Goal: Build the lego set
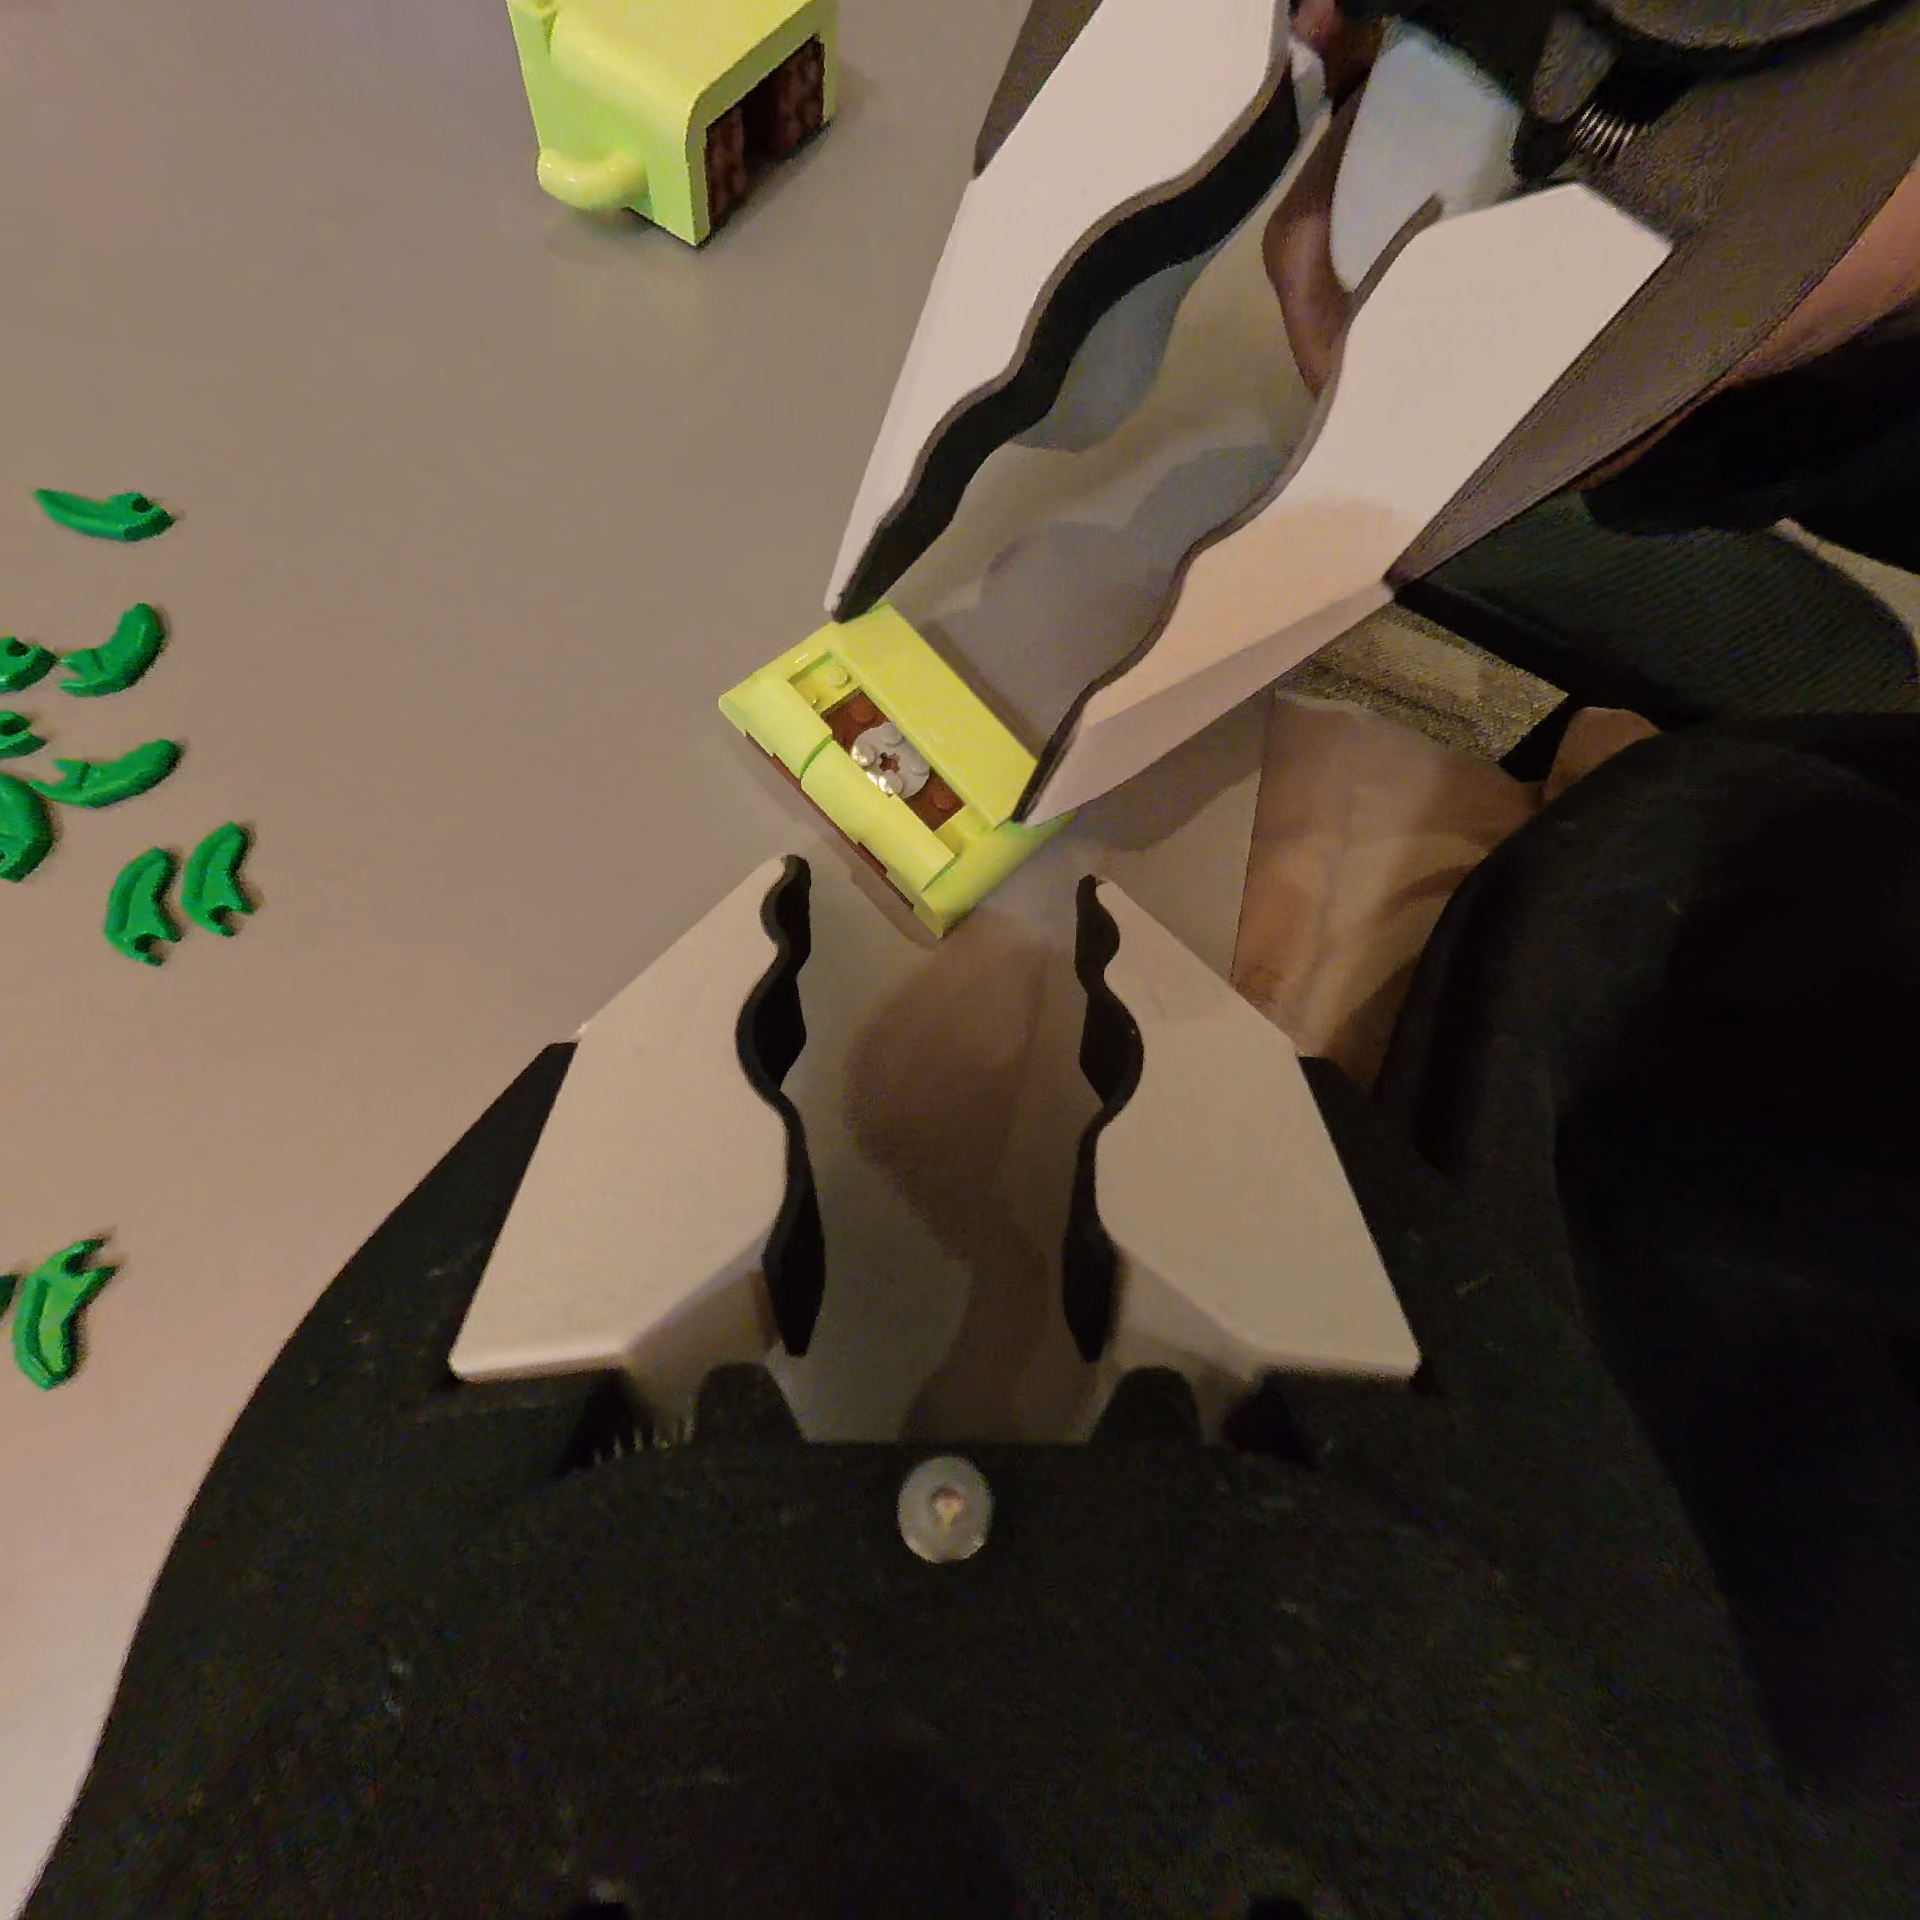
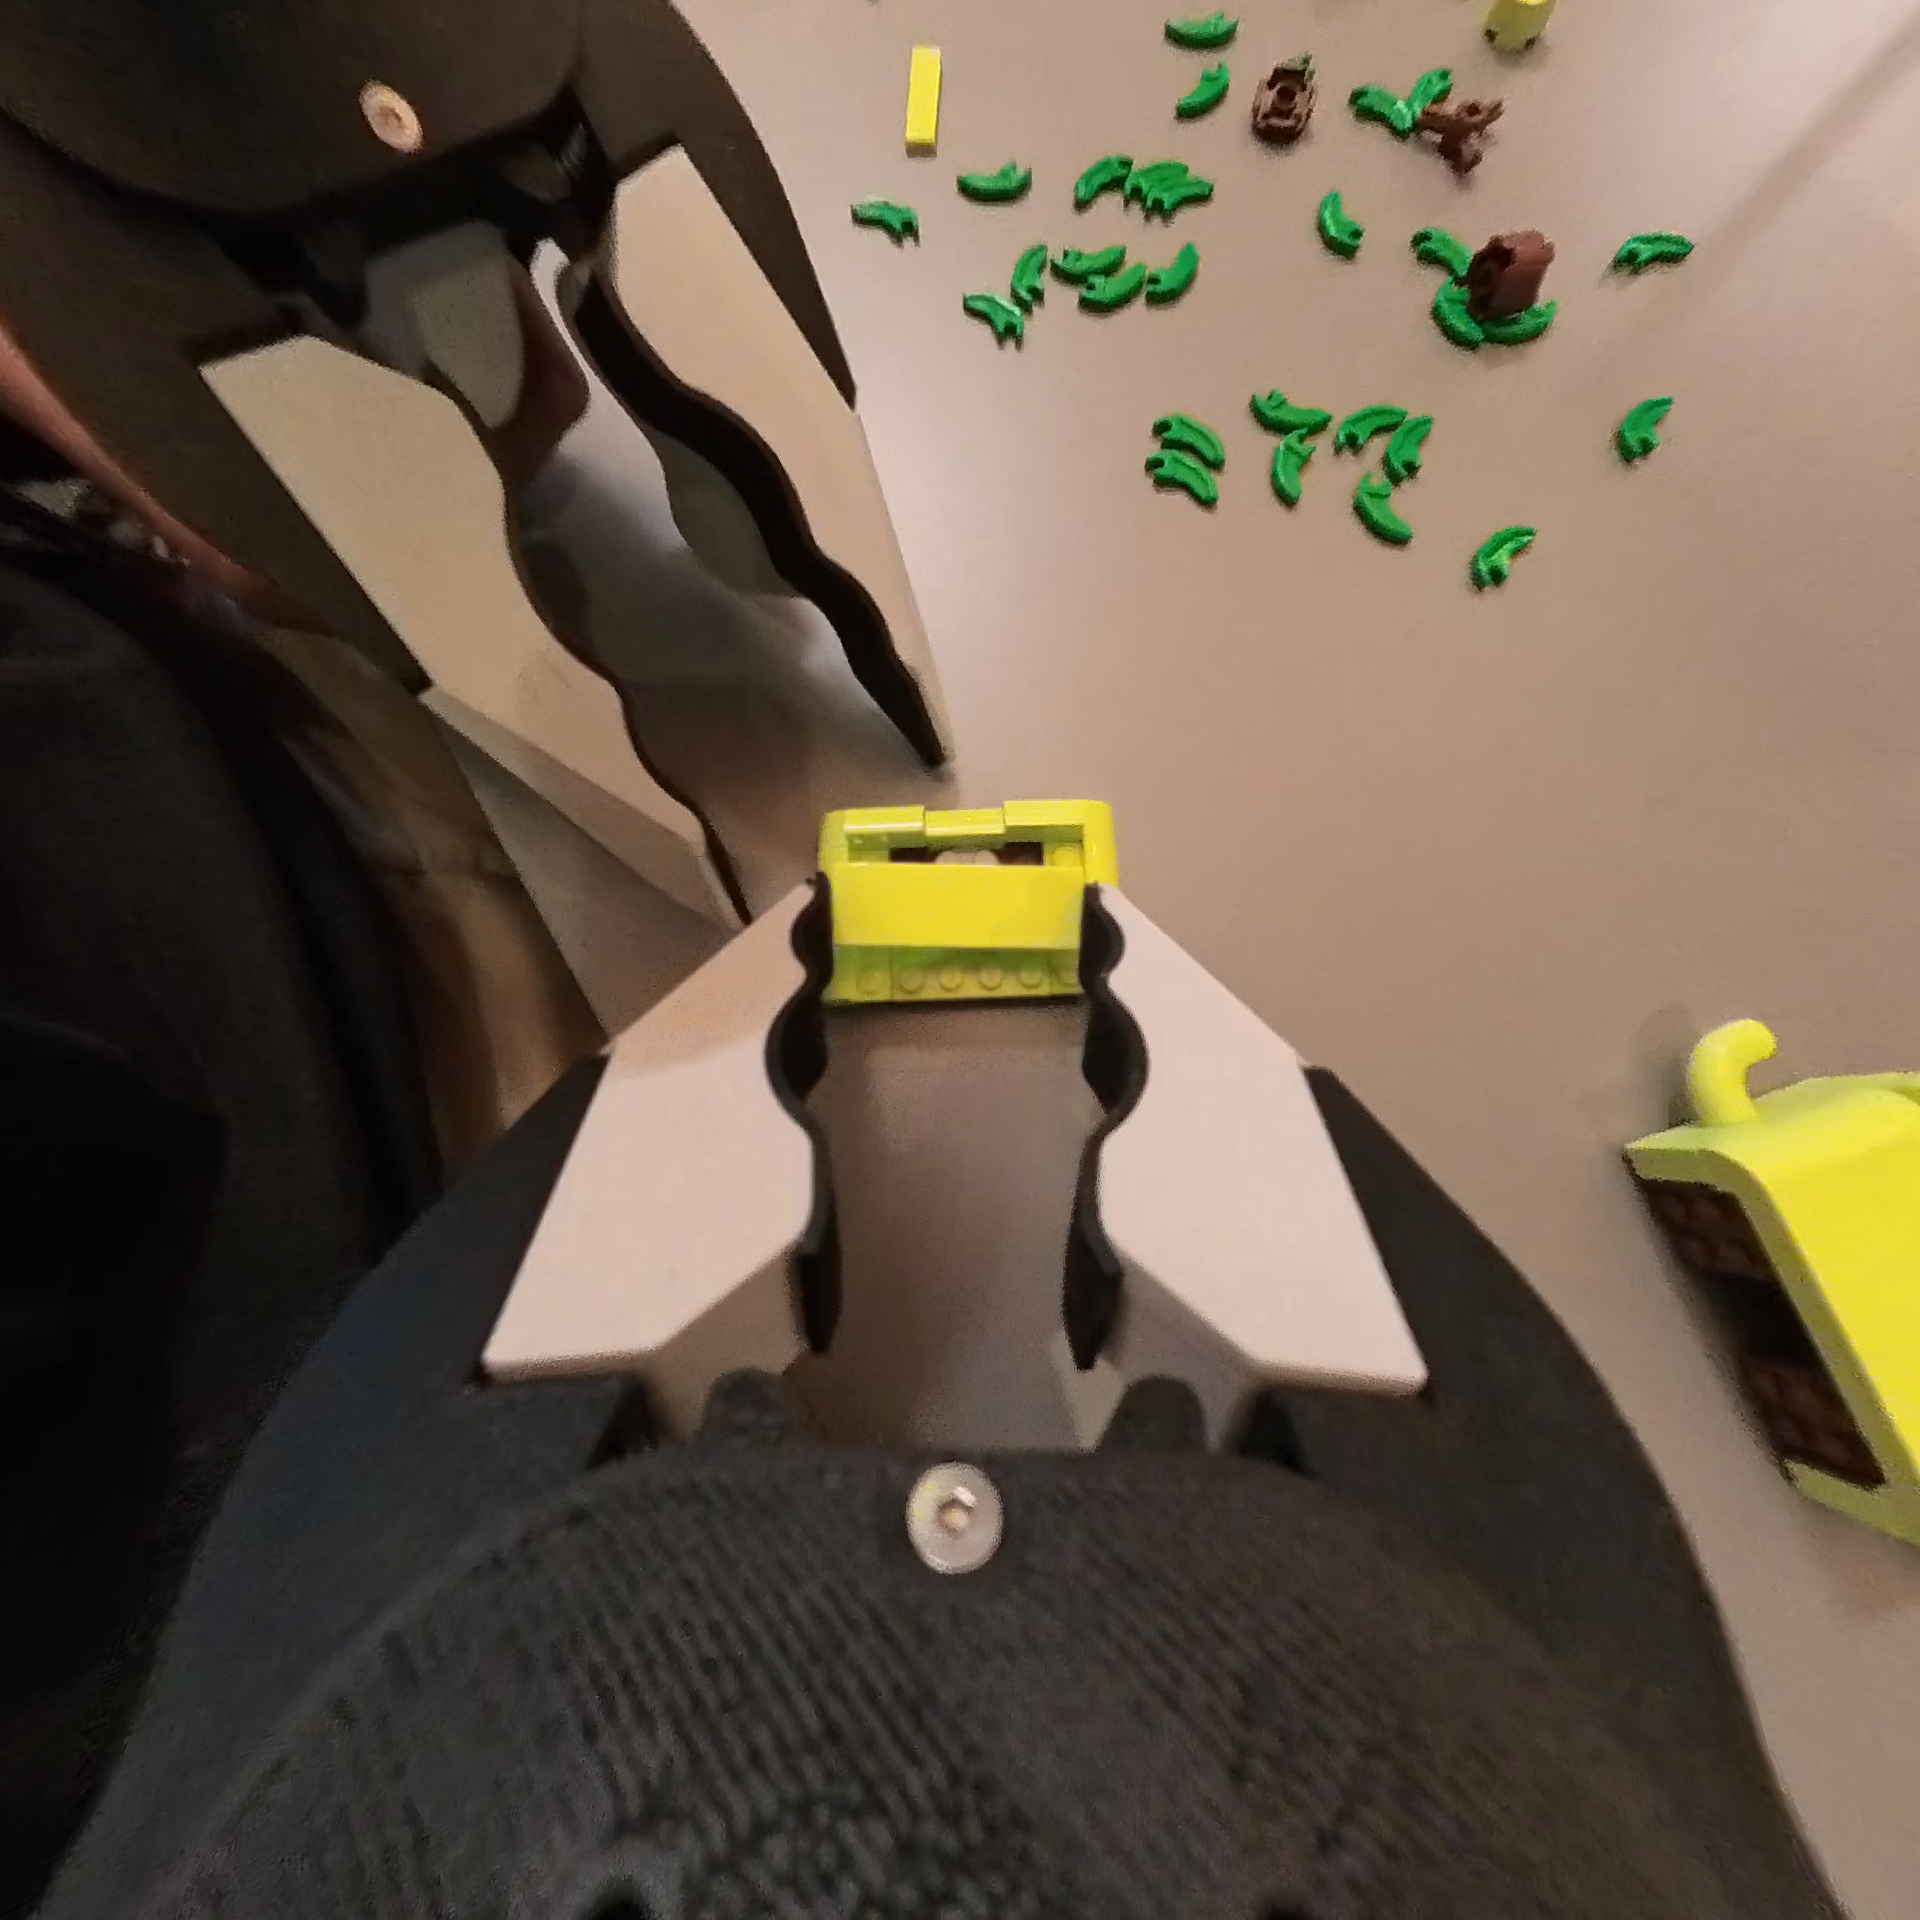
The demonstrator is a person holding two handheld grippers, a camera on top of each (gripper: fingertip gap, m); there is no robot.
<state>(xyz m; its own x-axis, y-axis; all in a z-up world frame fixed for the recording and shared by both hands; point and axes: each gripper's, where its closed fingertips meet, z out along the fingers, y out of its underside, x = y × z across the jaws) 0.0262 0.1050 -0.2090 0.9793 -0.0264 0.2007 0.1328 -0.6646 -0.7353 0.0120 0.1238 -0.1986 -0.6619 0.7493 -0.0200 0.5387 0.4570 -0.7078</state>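
Observation:
A small lime-green lego assembly [image 1: 914, 681] with a brown inside and a grey round stud is held just above the grey table [image 1: 416, 520]. My right gripper [image 1: 935, 717] comes in from the upper right and is shut on its two sides. In the right wrist view the assembly [image 2: 956, 914] sits between the tips of the right gripper [image 2: 954, 899]. My left gripper [image 1: 940, 878] is open and empty, its tips just short of the assembly. It also shows in the right wrist view [image 2: 836, 836], at the upper left.
A larger lime-green block with brown bricks inside [image 1: 675, 104] stands farther off on the table, and lies to the right in the right wrist view [image 2: 1808, 1278]. Several green leaf pieces [image 2: 1288, 447] are scattered there, with brown pieces [image 2: 1507, 270] and a lime bar [image 2: 922, 99]. The table edge [image 1: 1247, 831] is close by. Both grippers' tips are roughly 20 cm from the lime bar [image 2: 922, 99].

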